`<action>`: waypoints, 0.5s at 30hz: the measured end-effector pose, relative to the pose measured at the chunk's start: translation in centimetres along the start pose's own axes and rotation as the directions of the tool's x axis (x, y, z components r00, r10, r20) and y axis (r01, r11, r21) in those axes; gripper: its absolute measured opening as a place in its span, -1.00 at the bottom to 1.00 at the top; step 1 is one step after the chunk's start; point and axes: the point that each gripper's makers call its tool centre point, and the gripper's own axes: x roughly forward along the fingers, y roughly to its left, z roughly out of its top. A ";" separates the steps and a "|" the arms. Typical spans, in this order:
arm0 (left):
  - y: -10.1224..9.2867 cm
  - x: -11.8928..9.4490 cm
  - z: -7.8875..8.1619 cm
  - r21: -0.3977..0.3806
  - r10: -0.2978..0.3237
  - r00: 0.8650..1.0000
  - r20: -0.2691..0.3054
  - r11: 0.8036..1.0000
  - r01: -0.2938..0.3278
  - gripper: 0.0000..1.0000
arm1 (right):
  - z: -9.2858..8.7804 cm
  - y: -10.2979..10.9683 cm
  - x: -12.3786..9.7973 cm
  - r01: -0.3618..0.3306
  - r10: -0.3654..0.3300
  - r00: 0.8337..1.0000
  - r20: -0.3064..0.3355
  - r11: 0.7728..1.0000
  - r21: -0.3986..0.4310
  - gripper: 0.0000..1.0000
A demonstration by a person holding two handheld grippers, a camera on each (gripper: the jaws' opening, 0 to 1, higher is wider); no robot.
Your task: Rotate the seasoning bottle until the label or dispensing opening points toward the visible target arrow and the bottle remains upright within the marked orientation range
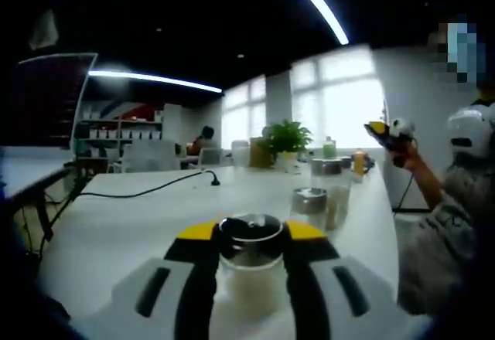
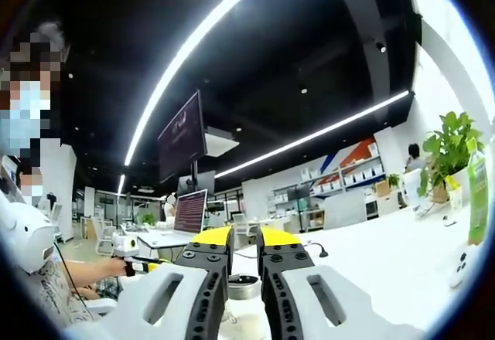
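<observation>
In the left gripper view, a black cable [image 1: 147, 192] ran across the far left part of the white table [image 1: 116, 232] toward its middle. Your left gripper [image 1: 249, 236] was clenched on a bottle [image 1: 249, 263], its black jaws pressing the glass on both sides near the table's near edge; the bottle stood upright, with a dark metal cap on top and a pale powder in the lower half. Just past it, toward the table's right edge, stood two more jars [image 1: 321, 197], one behind the other, both capped. A plant [image 1: 286, 137] sat near the far edge by the bright windows. At the far right of that view, your other hand [image 1: 406, 151] was raised off the table's right edge. In the right gripper view, your right gripper [image 2: 245, 255] had its jaws drawn nearly together with only a thin gap between them, gripping nothing, lifted above the table [image 2: 387, 259]. A laptop [image 2: 189, 212] stood open at the far left end, and a plant [image 2: 448, 147] showed at the far right.
</observation>
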 end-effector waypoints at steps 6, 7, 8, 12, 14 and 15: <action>0.2 -0.2 0.2 -0.013 0.020 1.000 0.001 1.000 -0.020 -0.16 | 0.0 -0.4 -0.1 0.015 -0.015 1.000 -0.001 1.000 -0.008 -0.79; 0.2 -0.3 0.4 -0.010 0.030 0.999 0.013 0.999 -0.030 -0.10 | 0.0 -0.5 -0.1 0.016 -0.016 1.000 -0.001 1.000 -0.007 -0.79; 0.2 -0.3 0.5 -0.007 0.036 0.999 0.019 0.999 -0.036 -0.07 | 0.0 -0.5 -0.1 0.017 -0.017 1.000 -0.001 1.000 -0.006 -0.79; 0.0 -0.6 0.8 -0.027 0.072 0.996 0.053 0.997 -0.071 -0.08 | -0.1 -0.6 -0.1 0.018 -0.018 1.000 0.000 1.000 -0.001 -0.79; 0.2 -0.7 1.1 -0.058 0.102 0.992 0.078 0.993 -0.098 -0.08 | 0.0 -0.6 -0.2 0.017 -0.017 1.000 0.003 1.000 -0.002 -0.79; 0.0 -0.8 1.2 -0.054 0.108 0.990 0.089 0.993 -0.103 -0.07 | 0.1 -0.6 -0.2 0.017 -0.017 1.000 0.004 1.000 -0.002 -0.79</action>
